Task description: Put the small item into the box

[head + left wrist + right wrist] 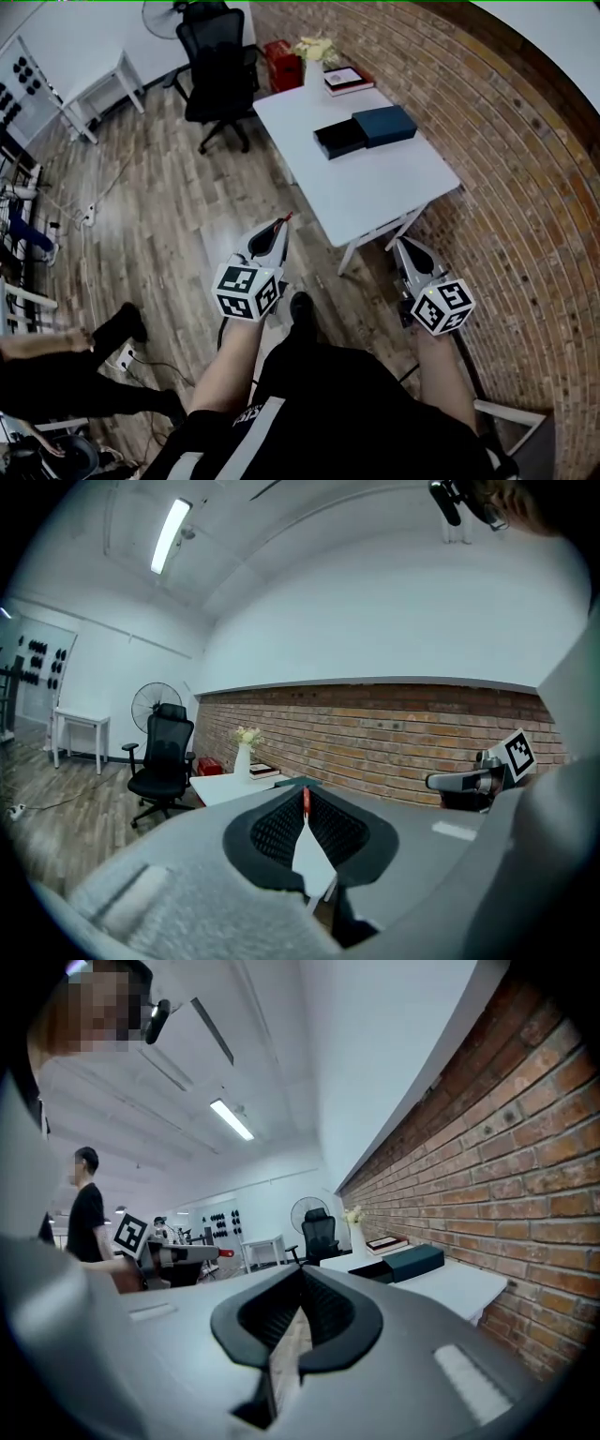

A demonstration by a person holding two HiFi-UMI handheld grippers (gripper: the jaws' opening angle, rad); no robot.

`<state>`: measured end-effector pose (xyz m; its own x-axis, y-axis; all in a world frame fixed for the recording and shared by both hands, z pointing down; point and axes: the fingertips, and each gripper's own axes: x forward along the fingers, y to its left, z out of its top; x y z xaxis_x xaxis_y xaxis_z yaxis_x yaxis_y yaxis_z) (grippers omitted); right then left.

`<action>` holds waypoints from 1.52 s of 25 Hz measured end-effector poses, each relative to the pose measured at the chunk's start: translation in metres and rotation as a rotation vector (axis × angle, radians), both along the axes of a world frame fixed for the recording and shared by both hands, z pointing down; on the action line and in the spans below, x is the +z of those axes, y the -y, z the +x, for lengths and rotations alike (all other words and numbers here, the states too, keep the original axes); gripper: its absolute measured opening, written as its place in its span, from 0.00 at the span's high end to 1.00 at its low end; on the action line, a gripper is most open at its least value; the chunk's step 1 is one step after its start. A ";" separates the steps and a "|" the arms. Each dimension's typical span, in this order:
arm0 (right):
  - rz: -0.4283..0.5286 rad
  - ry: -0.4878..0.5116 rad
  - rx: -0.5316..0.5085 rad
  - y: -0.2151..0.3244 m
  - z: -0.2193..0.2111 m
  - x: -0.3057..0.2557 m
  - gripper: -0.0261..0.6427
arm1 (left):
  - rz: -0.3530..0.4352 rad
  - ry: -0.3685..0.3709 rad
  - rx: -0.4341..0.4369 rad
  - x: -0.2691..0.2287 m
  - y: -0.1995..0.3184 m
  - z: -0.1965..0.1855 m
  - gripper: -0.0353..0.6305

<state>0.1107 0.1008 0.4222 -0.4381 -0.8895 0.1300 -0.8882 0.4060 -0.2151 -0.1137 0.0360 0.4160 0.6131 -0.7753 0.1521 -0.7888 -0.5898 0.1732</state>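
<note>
The box sits on the white table: a black open tray with its dark blue lid lying beside it. In the right gripper view the lid is far ahead. Both grippers hang over the wooden floor, short of the table's near corner. My left gripper is shut on a small red item, which sticks out at the jaw tips. My right gripper is shut, with nothing between its jaws.
A black office chair stands left of the table. A vase of flowers, a book and a red box are at the table's far end. A brick wall runs along the right. A person crouches at lower left.
</note>
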 end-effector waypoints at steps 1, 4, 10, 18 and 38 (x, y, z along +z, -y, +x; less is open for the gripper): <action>-0.004 -0.007 0.004 0.015 0.001 0.001 0.96 | 0.000 -0.005 0.009 0.001 0.016 0.003 0.92; -0.028 -0.022 0.016 0.065 -0.002 0.004 0.96 | -0.008 -0.014 0.035 0.002 0.066 0.006 0.92; -0.047 -0.043 0.002 0.155 -0.029 0.002 0.96 | -0.010 -0.011 0.052 0.001 0.157 -0.012 0.92; -0.062 -0.111 0.006 0.212 -0.050 0.004 0.96 | -0.029 -0.022 0.107 0.003 0.218 -0.017 0.92; -0.051 -0.142 -0.021 0.295 0.053 0.024 0.96 | -0.052 0.032 0.055 -0.007 0.295 0.073 0.92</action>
<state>0.1637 -0.1943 0.4462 -0.4303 -0.8711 0.2365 -0.9027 0.4164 -0.1086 -0.0406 -0.2594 0.4089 0.6485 -0.7314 0.2111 -0.7612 -0.6230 0.1802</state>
